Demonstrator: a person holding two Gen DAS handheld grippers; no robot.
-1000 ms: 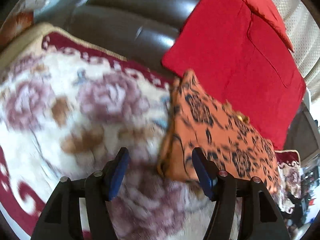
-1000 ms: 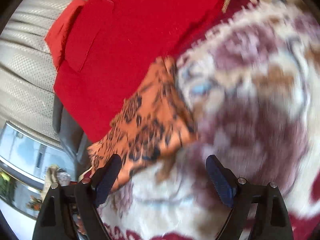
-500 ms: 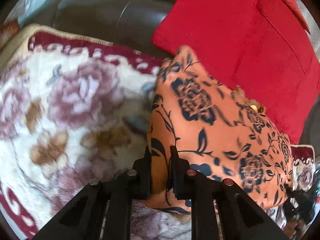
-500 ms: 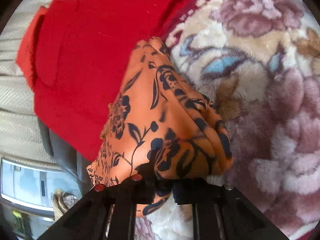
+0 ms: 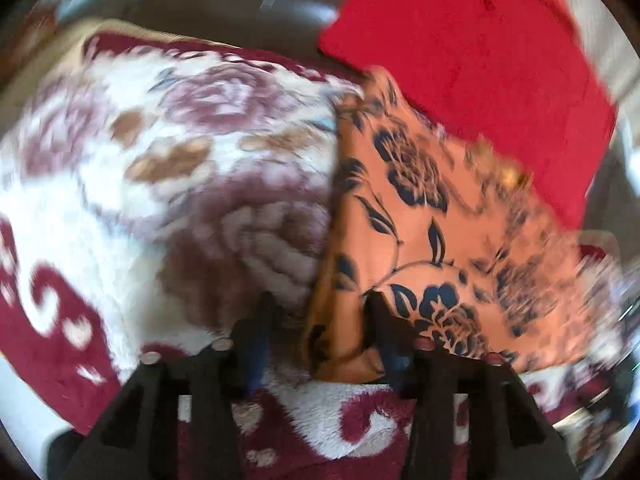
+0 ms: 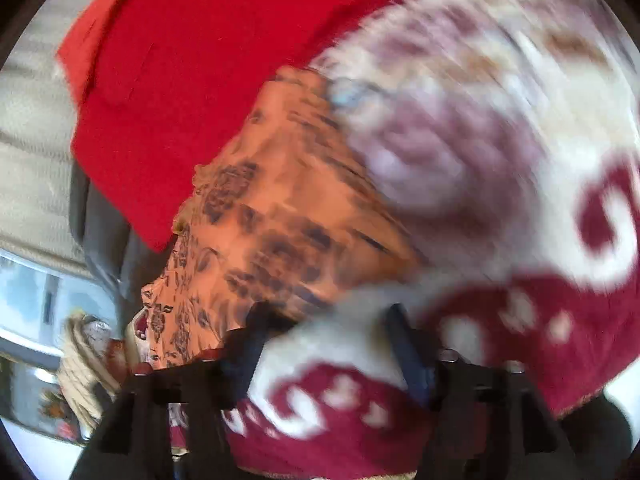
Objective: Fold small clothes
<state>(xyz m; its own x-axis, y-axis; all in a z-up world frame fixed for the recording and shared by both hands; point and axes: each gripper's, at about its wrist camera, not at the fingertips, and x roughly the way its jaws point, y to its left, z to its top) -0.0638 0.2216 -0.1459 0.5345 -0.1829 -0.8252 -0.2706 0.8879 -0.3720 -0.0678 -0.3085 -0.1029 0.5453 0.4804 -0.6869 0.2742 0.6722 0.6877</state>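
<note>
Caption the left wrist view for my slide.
Left gripper opening over the folded orange floral garment on a floral blanket.

Both views are blurred, so only the tools show; no hand or sleeve can be seen.

The left gripper point(image 5: 316, 336) is made of matte black plastic. It has two broad arms with angular, triangular cut-outs in them. Each finger carries a dark blue pad point(image 5: 256, 350) on its inner side. Small round silver screw heads point(image 5: 222, 345) sit on top of the arms, near the base of the fingers.

The right gripper point(image 6: 326, 346) has the same build: black angular arms with cut-outs, dark blue pads point(image 6: 412, 354) on the inner faces, and small round metal screws point(image 6: 449, 356) on top.
</note>
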